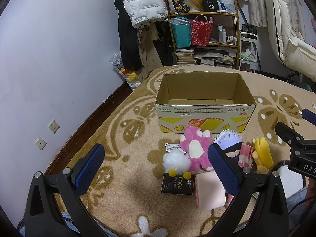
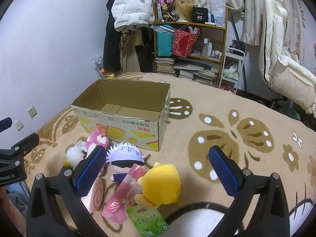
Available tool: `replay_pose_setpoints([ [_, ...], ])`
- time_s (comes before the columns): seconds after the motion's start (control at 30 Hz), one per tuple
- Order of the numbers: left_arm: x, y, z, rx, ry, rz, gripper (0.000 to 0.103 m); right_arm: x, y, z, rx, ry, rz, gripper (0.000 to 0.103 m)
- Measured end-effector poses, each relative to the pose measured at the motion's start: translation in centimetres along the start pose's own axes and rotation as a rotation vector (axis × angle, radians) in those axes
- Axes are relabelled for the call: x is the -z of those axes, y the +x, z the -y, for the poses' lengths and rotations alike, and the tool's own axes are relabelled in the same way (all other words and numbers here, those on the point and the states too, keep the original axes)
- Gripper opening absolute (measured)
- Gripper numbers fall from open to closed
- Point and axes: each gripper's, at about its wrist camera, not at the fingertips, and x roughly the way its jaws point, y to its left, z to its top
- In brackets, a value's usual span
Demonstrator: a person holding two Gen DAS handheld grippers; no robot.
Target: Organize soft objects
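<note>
An open cardboard box [image 1: 205, 116] [image 2: 122, 128] stands empty on the patterned blanket. In front of it lie a pink plush [image 1: 195, 148] [image 2: 97, 140], a white pompom [image 1: 176, 163] [image 2: 74, 155], a white-haired doll [image 1: 229, 142] [image 2: 125, 155], a yellow plush [image 1: 261, 155] [image 2: 161, 183], a pink swirl cushion [image 1: 209, 190] [image 2: 95, 195], a pink packet [image 1: 245, 156] [image 2: 122, 193], a black tissue pack [image 1: 176, 183] and a green tissue pack [image 2: 148, 221]. My left gripper [image 1: 156, 167] hangs open above the blanket, left of the toys. My right gripper [image 2: 156, 169] is open above the yellow plush.
A shelf [image 1: 205, 31] [image 2: 189, 45] with bags, books and bottles stands behind the bed, with coats [image 1: 138, 9] hanging beside it. A white padded chair [image 2: 282, 63] is at the right. The purple wall [image 1: 49, 59] runs along the left.
</note>
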Motion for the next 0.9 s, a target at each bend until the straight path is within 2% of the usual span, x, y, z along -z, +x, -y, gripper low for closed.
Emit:
replay_pose_setpoints([
  [0.9, 0.27, 0.04, -0.19, 0.000, 0.005, -0.003, 0.103, -0.08, -0.04, 0.05, 0.002, -0.003, 0.001, 0.103],
])
